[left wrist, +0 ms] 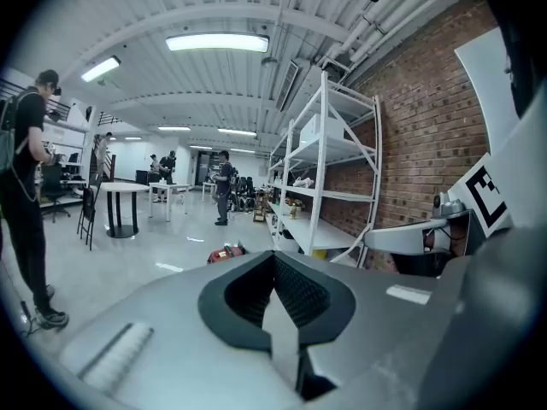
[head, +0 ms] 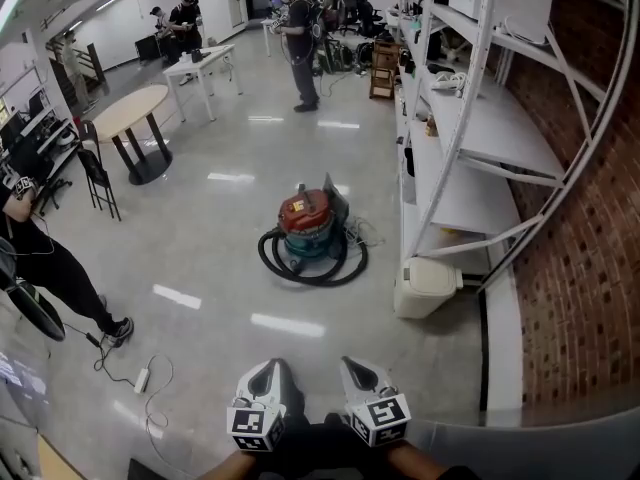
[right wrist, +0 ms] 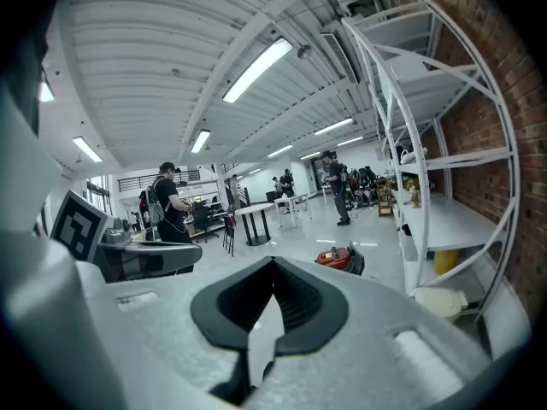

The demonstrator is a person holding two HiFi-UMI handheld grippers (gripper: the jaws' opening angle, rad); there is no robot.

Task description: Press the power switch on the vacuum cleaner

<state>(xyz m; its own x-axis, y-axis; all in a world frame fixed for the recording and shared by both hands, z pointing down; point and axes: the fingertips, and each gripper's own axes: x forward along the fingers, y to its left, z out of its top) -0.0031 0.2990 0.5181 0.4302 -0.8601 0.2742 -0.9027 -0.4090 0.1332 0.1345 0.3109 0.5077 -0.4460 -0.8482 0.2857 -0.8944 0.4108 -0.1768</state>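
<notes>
Left gripper (head: 268, 368): bottom centre of the head view, jaws together with nothing between them, marker cube facing the camera.
Right gripper (head: 358, 365): just beside the left one, jaws likewise closed and empty.
Power strip (head: 142, 378): lower left, on the floor, with a thin cable trailing from it.
Person in black (head: 45, 258): left edge of the frame, standing.
White bin (head: 425, 286): right of centre, at the foot of the shelving.
Vacuum cleaner (head: 305, 223): centre of the frame, on the glossy floor, well apart from both grippers. It has a red top, and a black hose (head: 275, 260) coils around its base. The switch is too small to pick out.
White shelving (head: 470, 118): right side, against the brick wall (head: 590, 268).
Round table (head: 130, 113): upper left.
Standing person (head: 300, 38): top centre, far off.
</notes>
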